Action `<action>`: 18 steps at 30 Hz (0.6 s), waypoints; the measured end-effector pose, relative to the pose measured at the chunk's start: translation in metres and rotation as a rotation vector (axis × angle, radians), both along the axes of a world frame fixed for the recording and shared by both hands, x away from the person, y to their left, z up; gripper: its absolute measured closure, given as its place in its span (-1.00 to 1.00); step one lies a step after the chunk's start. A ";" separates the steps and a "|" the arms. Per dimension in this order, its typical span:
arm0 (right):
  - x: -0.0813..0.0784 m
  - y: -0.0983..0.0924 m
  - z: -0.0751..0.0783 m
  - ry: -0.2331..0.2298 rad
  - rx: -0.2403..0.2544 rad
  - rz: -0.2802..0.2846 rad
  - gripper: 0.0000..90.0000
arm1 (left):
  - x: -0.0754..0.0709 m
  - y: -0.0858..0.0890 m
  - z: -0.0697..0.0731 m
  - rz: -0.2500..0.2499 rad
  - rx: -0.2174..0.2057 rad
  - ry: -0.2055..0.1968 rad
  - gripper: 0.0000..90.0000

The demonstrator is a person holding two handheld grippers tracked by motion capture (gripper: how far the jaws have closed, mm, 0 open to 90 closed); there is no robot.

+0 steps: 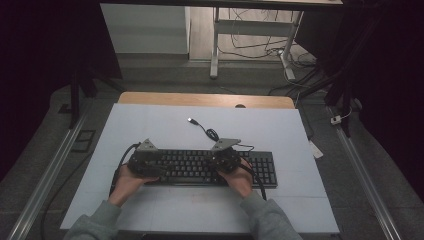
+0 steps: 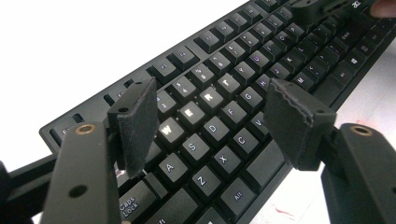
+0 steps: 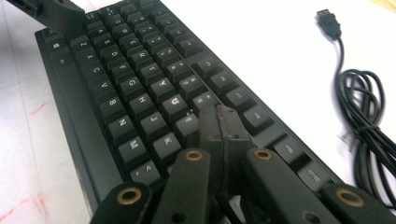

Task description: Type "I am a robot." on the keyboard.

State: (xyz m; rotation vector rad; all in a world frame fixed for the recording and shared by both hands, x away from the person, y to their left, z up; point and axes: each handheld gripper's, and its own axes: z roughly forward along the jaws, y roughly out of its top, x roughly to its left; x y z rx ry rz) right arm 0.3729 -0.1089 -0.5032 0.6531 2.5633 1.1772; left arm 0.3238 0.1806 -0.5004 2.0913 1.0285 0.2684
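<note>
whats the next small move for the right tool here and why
Probably press the right tool straight down a touch. Its jaws are shut together and its tip sits over the keyboard near the K and I keys, like a single poking finger, while the left tool hovers open above the W, E, R keys.

left hand-held gripper (image 2: 212, 119) jaws apart, right hand-held gripper (image 3: 219, 123) closed

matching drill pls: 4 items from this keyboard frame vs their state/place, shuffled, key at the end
Items:
1. left gripper
2. right gripper
3. USB plug
4. keyboard

States:
A. lying loose on the white table top, plugged into nothing
B. jaws pressed together over the keys
C. jaws spread apart above the W-E-R keys
D. flat on the table, under both grippers

Pairs: 1-C, 2-B, 3-A, 4-D
</note>
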 end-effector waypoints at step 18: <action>-0.016 -0.056 0.009 -0.028 0.064 -0.073 0.24 | -0.001 0.002 0.001 0.008 0.001 -0.004 -0.22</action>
